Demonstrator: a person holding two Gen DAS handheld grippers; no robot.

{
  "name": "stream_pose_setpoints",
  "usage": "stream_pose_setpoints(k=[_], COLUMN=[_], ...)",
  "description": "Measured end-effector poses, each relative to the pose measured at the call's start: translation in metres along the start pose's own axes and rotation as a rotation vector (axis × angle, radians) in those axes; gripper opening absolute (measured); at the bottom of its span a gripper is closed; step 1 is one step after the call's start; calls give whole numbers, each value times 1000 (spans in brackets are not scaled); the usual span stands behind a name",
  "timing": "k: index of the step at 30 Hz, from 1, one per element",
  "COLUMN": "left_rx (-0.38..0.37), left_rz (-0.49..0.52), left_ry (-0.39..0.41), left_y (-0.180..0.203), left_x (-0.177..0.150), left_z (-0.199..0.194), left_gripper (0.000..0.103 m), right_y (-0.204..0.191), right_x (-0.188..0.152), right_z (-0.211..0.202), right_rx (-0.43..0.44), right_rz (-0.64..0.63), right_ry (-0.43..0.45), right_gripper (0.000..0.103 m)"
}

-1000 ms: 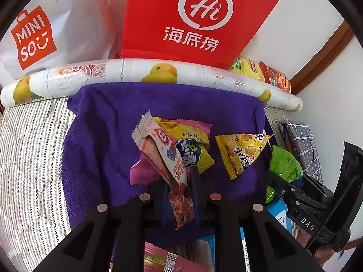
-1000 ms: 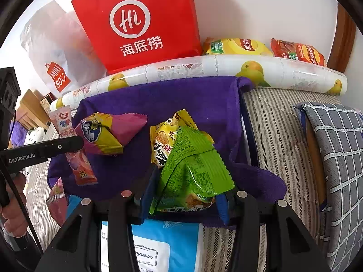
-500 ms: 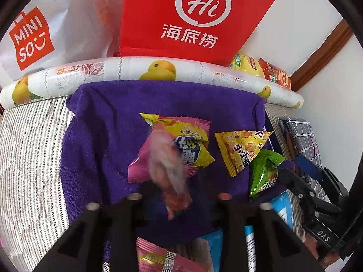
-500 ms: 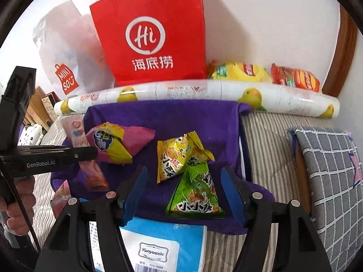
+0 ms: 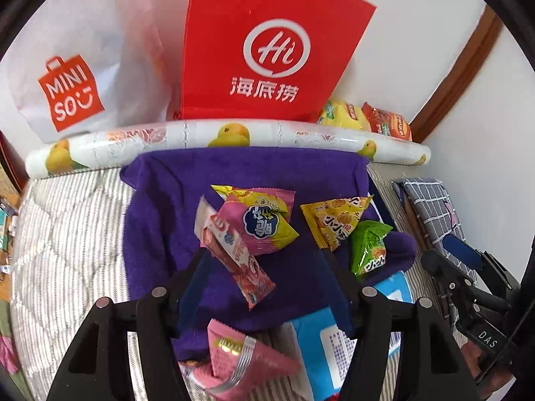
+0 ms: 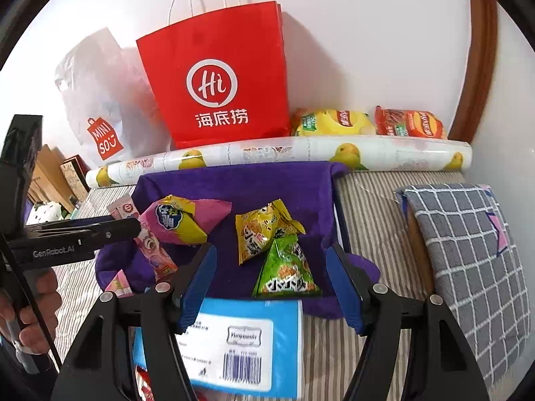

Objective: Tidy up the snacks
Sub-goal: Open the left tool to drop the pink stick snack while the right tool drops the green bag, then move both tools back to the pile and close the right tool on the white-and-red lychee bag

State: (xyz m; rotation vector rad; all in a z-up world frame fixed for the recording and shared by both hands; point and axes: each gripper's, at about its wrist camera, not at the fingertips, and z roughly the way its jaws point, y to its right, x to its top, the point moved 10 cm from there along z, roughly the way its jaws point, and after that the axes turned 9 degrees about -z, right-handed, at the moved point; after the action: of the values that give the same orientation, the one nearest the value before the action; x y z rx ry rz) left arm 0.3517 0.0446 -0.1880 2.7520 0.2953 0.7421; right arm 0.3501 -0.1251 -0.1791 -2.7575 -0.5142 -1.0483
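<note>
1. In the left wrist view the left gripper (image 5: 260,264) has its jaws apart and opening; the long pink-and-red snack stick (image 5: 234,250) lies between them on the purple towel (image 5: 160,220), untouched by either pad.
2. That stick's long axis runs diagonally, from upper left of the frame down to lower right, its pale end toward the upper left.
3. The pink-and-yellow snack bag (image 5: 264,224) lies just above and right of it, overlapping its upper end.
4. In the right wrist view the right gripper (image 6: 271,277) stands with jaws apart, gripping nothing; the green triangular packet (image 6: 284,267) lies between them on the towel, apex up, wide printed edge toward the bottom of the frame.
5. The yellow triangular packet (image 6: 260,230) touches its upper left edge.
6. A blue-and-white pack (image 6: 234,337) lies at bottom centre.
</note>
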Motion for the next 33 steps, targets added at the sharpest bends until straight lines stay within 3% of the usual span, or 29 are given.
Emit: stream_pose_setpoints(k=[3,14,18,26,33], left_rx=[2,14,18,16,11], left_rz=[3,1,-5,-9,-13], left_ry=[15,54,66,79,85], left_y=[0,-10,-16,-29,-40], left_x=[-3,-25,-38,-65,-88], left_z=[-14,-57,-72,-100,-114], left_gripper=[68,68,68,68,68], right_y=[-2,-16,-24,-41,-59], right_x=[-2,-17,-24,-41,-73], right_z=[-12,-54,-72,-104,-103], right_rx=[-20,-50,-88,-104,-84], right_rz=[3,8,-4,-12,-23], right_ry=[2,7,39,109,49], right_gripper=[68,69,86,86,86])
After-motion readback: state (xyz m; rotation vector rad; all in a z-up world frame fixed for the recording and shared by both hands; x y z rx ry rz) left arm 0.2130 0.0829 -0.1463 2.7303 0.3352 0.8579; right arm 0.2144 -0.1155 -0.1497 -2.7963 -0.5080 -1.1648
